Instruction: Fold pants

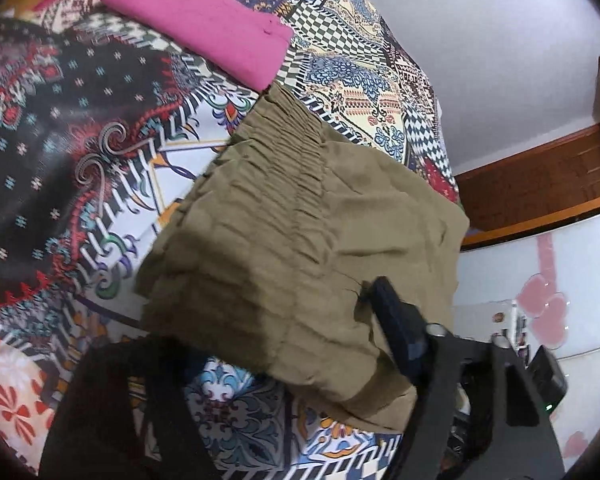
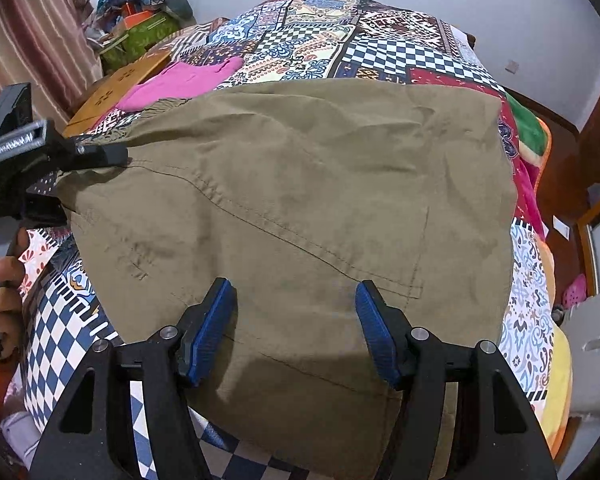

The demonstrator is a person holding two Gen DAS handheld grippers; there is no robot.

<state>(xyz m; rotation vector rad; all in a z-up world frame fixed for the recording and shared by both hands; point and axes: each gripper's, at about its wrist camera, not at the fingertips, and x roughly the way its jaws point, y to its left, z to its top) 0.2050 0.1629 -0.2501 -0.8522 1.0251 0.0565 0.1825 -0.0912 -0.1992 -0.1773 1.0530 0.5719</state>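
The olive-khaki pants [image 2: 300, 184] lie folded on the patterned bedspread [image 2: 380, 52], elastic waistband at the far left. My right gripper [image 2: 296, 320] is open, its blue pads [image 2: 214, 328] spread over the near edge of the pants, holding nothing. My left gripper [image 2: 100, 156] reaches in from the left and is shut on the pants' left edge near the waistband. In the left wrist view the pants [image 1: 300, 240] hang over one blue-black finger [image 1: 396, 320], the gathered waistband on top; the other finger is hidden under the cloth.
A folded magenta garment [image 1: 204, 16] lies on the bedspread [image 1: 60, 140] beyond the pants, also in the right wrist view [image 2: 180, 80]. A wooden board [image 2: 116, 88] and piled bags [image 2: 144, 12] sit far left. The bed's right edge drops to a wooden frame [image 1: 540, 184].
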